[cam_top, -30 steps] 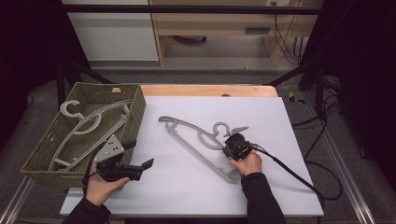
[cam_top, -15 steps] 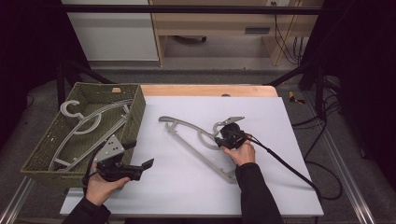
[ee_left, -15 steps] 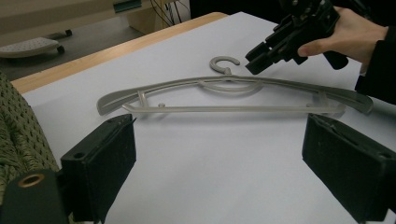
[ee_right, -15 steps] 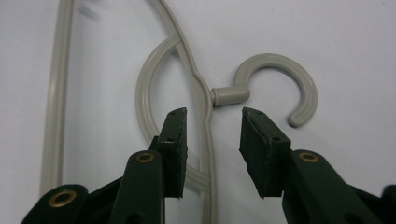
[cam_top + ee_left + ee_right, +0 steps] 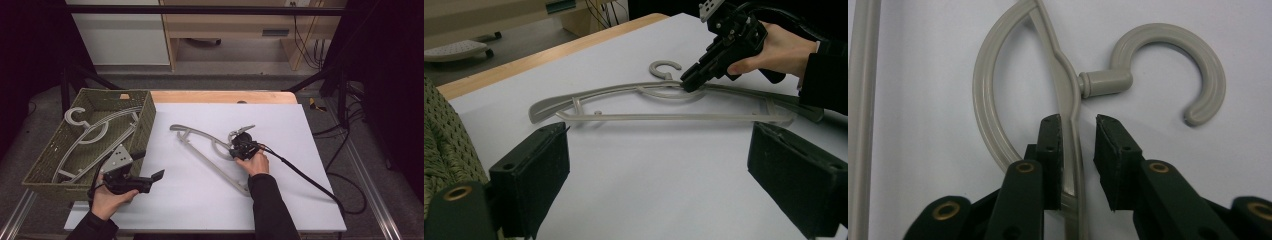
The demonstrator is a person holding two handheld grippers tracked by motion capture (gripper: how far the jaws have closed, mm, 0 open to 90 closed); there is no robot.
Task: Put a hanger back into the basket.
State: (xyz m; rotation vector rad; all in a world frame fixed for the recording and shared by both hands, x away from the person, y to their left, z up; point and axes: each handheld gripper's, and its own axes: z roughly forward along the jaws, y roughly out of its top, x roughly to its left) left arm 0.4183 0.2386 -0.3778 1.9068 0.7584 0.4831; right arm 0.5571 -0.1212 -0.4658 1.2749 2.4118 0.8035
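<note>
White table [image 5: 310, 190]; right gripper [image 5: 1077, 131] fingers straddling the grey hanger [image 5: 1068, 90], grip on it unclear; left gripper [image 5: 659, 185] fingers released.

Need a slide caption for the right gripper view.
Right gripper straddles the grey plastic hanger's top bar beside its hook, pads not yet clamped.

bare white table [image 5: 200, 200] lies open between both grippers; the basket [image 5: 145, 125] walls off the left edge.

A white cabinet [image 5: 120, 32] and wooden shelf unit [image 5: 235, 30] stand on grey floor [image 5: 210, 82] beyond the table.
</note>
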